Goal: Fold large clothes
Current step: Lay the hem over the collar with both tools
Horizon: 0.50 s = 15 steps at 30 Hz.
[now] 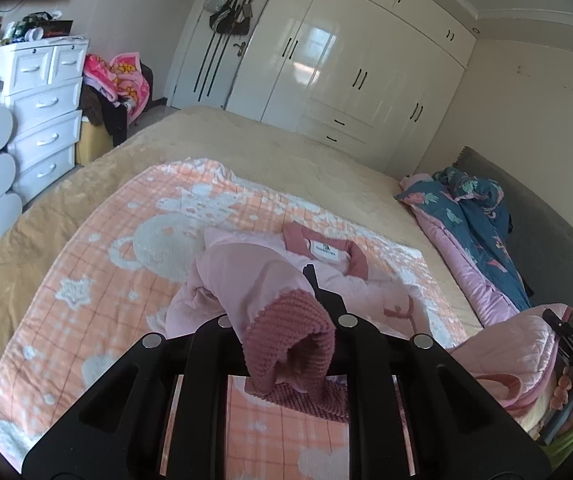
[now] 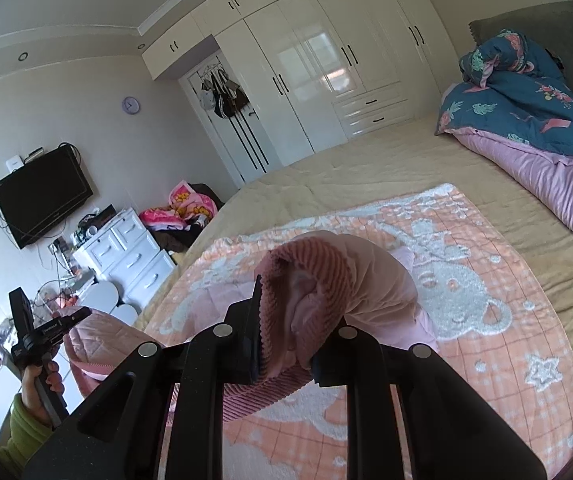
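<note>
I have the left gripper [image 1: 286, 320] pinching one ribbed cuff [image 1: 290, 340] and the right gripper [image 2: 286, 328] pinching the other cuff [image 2: 306, 280] of the pink garment [image 1: 326, 276], its body lying ahead on the peach blanket [image 1: 106, 260].

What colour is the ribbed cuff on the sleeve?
Dusty rose-pink ribbed cuff, clearest in the right wrist view.

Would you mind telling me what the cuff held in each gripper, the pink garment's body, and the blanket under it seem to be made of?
Cuff: ribbed knit, dusty rose and matte, judging by its raised ribs.
Pink garment: soft, smooth fabric, possibly fleece-lined cotton; the lining is not clear.
Blanket: looks like terry or woven towelling, orange check with raised white bears and stars.
</note>
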Tool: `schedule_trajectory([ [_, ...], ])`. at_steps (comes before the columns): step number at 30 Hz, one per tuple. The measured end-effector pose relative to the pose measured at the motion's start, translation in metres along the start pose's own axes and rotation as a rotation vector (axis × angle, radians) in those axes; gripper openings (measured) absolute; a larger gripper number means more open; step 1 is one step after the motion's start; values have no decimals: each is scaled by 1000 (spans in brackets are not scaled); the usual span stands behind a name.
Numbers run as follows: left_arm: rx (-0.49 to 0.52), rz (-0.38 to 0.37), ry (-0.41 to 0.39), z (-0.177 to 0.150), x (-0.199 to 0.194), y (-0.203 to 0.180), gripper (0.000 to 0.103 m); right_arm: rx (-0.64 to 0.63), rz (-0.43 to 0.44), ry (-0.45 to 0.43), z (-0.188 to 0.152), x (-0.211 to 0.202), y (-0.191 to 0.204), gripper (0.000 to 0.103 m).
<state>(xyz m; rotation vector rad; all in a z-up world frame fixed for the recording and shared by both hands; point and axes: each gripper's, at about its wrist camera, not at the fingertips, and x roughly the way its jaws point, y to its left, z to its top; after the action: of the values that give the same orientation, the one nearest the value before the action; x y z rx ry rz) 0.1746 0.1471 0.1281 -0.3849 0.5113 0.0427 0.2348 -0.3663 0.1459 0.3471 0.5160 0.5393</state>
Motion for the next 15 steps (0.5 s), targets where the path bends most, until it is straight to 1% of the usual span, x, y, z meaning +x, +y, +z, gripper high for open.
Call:
schedule_trajectory([
  [7, 17, 37, -24, 14, 20, -8, 9, 50, -12, -8, 13, 19, -12, 17],
  [15, 32, 67, -10, 19, 45, -11, 9, 106, -25, 31, 22, 49, -34, 17],
])
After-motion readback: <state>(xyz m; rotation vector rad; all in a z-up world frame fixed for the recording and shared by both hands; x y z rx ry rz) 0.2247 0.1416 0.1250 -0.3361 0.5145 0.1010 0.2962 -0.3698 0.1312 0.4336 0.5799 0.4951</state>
